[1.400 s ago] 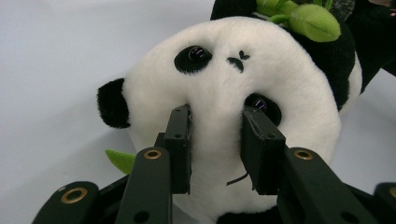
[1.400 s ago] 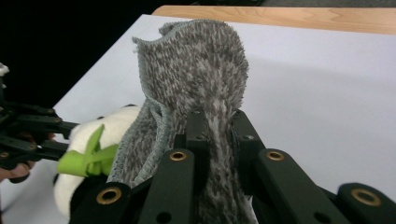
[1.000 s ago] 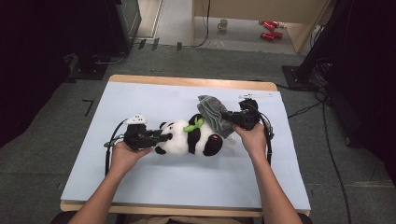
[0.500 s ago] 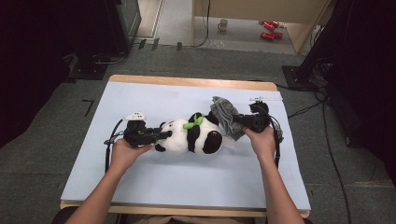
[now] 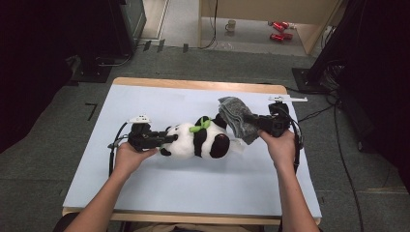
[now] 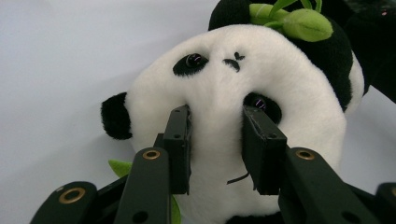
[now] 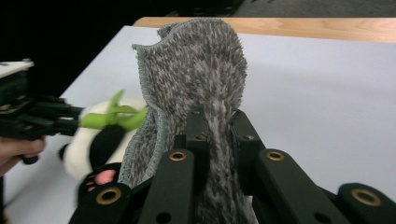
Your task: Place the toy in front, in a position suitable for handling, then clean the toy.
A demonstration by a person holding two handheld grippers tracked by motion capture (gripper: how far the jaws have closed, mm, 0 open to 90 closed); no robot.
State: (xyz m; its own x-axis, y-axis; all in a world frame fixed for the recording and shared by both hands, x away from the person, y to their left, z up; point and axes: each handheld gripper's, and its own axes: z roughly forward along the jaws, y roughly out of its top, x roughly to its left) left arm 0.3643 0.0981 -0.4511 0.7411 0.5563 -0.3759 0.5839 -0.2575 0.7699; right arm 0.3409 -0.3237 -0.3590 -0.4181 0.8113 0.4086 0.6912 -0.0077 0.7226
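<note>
Pinching the plush panda's [image 6: 233,121] muzzle, the left gripper [image 6: 217,149] has its jaws half closed on it and pins the toy at mid-table, while the right gripper [image 7: 219,154], clamped tight, lifts a grey knitted cloth [image 7: 196,79] just beside the panda's feet. I'd keep the head pinned and draw the cloth up slowly, clear of the paws. No writing or label is readable on either.
</note>
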